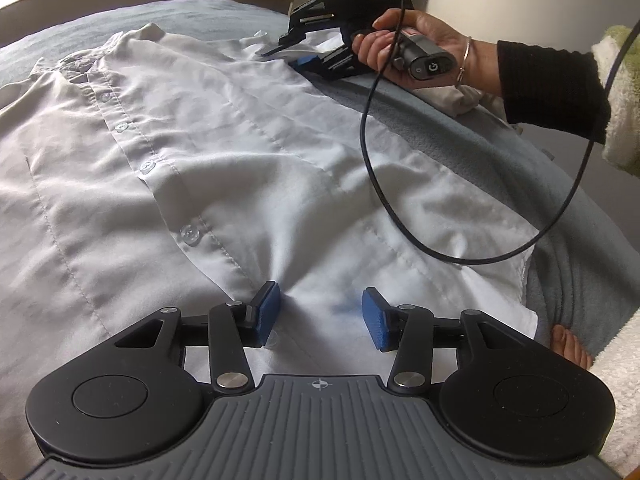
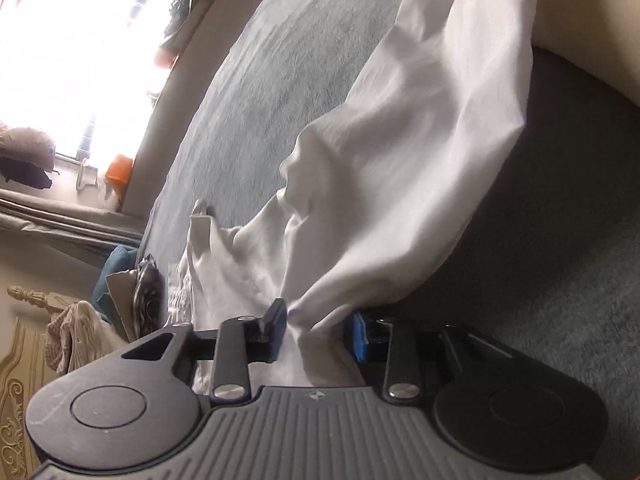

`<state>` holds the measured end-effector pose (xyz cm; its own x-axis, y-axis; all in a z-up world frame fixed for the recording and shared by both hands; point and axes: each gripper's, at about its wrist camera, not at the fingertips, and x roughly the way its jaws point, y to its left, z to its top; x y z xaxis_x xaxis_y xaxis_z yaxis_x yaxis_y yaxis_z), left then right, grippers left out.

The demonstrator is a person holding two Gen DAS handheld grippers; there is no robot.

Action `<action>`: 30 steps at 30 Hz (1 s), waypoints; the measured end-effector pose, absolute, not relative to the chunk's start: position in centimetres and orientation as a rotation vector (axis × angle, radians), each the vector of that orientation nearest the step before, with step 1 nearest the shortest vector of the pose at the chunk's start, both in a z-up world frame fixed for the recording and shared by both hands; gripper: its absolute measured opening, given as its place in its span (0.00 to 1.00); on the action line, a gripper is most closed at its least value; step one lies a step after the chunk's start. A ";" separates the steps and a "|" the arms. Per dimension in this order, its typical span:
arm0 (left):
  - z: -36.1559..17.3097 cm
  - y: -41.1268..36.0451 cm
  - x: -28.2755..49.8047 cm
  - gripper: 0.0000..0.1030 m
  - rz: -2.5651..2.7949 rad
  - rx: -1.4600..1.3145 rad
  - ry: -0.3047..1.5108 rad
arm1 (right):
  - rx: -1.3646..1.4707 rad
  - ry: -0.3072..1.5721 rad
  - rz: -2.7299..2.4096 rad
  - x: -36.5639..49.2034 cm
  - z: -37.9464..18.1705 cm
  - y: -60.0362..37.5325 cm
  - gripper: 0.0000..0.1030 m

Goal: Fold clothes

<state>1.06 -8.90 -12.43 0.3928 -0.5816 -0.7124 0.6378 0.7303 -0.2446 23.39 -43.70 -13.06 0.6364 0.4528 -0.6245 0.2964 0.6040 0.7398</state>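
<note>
A white button-up shirt [image 1: 168,152] lies front up on a grey-blue blanket [image 1: 460,120] that covers a bed. My left gripper [image 1: 322,318] rests on the shirt's near hem beside the button placket, open. Its blue pads [image 1: 267,312] stand apart with puckered cloth lying between them. At the shirt's far right edge a hand holds my right gripper [image 1: 290,54], rolled onto its side. In the right wrist view this gripper [image 2: 316,332] is shut on a bunch of the white shirt [image 2: 400,160], which rises from its jaws in a lifted fold.
A black cable [image 1: 372,152] loops from the right gripper over the shirt. A bare foot [image 1: 572,346] shows at the bed's right edge. A window [image 2: 80,60], a carved headboard [image 2: 24,380] and piled clothes [image 2: 132,280] lie beyond the bed.
</note>
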 end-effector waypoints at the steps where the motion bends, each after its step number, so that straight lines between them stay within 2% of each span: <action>1: -12.4 -8.9 1.1 0.44 -0.777 0.070 0.876 | 0.908 0.894 0.096 23.6 -12.7 -43.5 0.13; 3: -12.4 -8.8 1.2 0.44 -0.778 0.061 0.882 | 0.835 0.842 0.079 23.7 -11.9 -43.2 0.05; 12: -12.4 -8.5 0.9 0.44 -0.786 0.054 0.887 | 0.706 0.820 0.013 25.7 -13.0 -43.4 0.01; 16: -12.4 -8.3 0.8 0.44 -0.791 0.051 0.888 | 0.714 0.881 0.015 25.0 -11.7 -43.5 0.09; 18: -12.4 -8.1 0.9 0.45 -0.794 0.045 0.890 | 0.709 0.921 0.008 24.2 -10.7 -43.3 0.32; 19: -12.4 -8.1 1.0 0.45 -0.796 0.040 0.893 | 0.680 0.935 -0.008 23.5 -10.0 -43.1 0.35; 26: -12.4 -7.8 1.4 0.46 -0.815 0.018 0.900 | 0.332 0.852 0.051 20.9 -5.1 -37.3 0.33; 30: -12.4 -7.9 1.5 0.46 -0.816 0.016 0.898 | 0.248 0.846 0.142 24.4 -5.0 -33.5 0.25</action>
<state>1.48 -7.90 -12.45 0.3496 -0.6239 -0.6990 0.6363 0.7057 -0.3116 24.44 -33.49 -4.98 0.6556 0.2218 -0.7218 -0.0251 0.9618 0.2727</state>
